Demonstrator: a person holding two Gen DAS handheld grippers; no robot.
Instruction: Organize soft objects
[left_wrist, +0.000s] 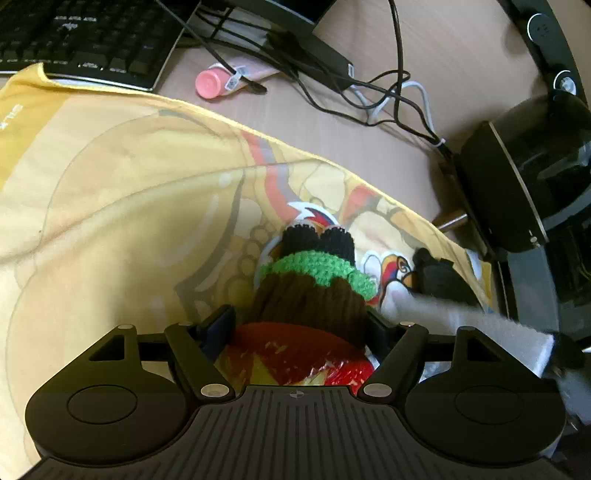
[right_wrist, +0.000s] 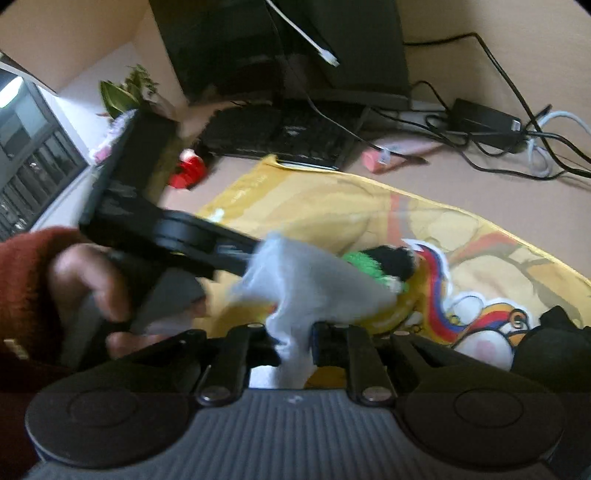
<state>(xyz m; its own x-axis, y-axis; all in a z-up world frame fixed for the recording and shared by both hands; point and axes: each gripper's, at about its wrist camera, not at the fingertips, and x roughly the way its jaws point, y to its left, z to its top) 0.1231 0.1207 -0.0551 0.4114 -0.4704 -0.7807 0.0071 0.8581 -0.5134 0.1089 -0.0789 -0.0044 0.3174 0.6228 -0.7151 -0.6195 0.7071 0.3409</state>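
Your left gripper (left_wrist: 301, 325) is clamped on a knitted toy (left_wrist: 314, 288), held above the yellow mat (left_wrist: 129, 192); your right gripper (right_wrist: 295, 343) pinches a white cloth (right_wrist: 303, 280) close beside it. You look mid-carry with both. Where each belongs isn't shown, so keep both grips firm.

Beige desk (left_wrist: 388, 122): yellow mat (left_wrist: 129, 177), keyboard (left_wrist: 85, 37) overlapping mat's edge, pink tube (left_wrist: 210, 84), tangled cables (left_wrist: 369, 92), power brick (right_wrist: 484, 118).
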